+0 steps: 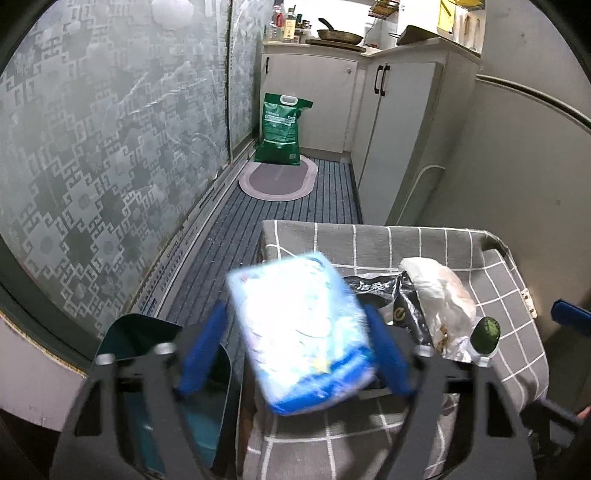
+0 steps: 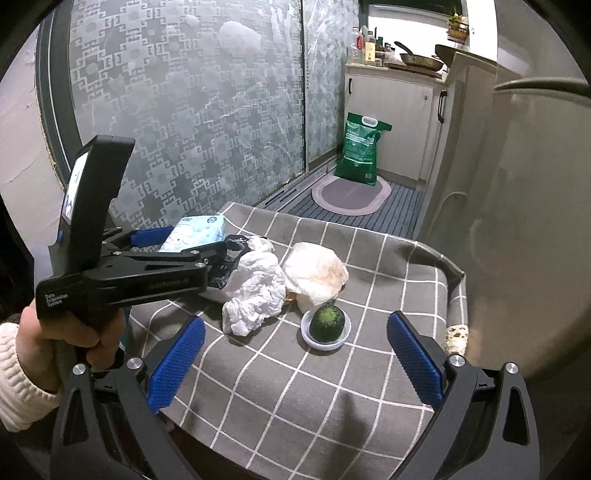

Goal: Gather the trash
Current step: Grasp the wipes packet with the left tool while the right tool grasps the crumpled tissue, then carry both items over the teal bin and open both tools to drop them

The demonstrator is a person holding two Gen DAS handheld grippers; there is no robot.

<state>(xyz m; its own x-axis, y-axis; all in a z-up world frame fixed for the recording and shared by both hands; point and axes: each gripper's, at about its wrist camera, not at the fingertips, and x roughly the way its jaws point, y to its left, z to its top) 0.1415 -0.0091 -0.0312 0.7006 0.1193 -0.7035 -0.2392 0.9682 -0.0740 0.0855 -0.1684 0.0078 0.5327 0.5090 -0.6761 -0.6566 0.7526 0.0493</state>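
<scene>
The right gripper (image 2: 295, 365) is wide open with nothing between its blue pads (image 2: 176, 363). It hangs over the near edge of a small table with a grey cloth marked in white squares (image 2: 280, 398).

A little past it, a small white dish (image 2: 325, 341) with a dark green round lump (image 2: 327, 323) in it sits near the middle of the table. Just behind the dish lie a crumpled white paper wad (image 2: 255, 291) and a puffy white plastic bag with brown stains (image 2: 314, 273), touching each other.

At the left edge of the table, the left gripper (image 1: 295, 354) has its pads on both sides of a soft blue and white tissue pack (image 1: 301, 336). The pack is blurry and very bright, so its print cannot be read. A shiny black wrapper (image 1: 384, 295) lies next to it, partly hidden.

Down by the table's left side is a dark green bin (image 1: 147, 343), cut off by the gripper.

Farther away are a striped grey floor mat (image 1: 295, 210), an oval pink rug (image 1: 279, 181), a green sack with a white handle (image 1: 282, 129), white cupboards (image 1: 399, 122) and a frosted glass door with a pattern (image 1: 110, 147). A pan (image 1: 340, 35) sits up on the counter.
</scene>
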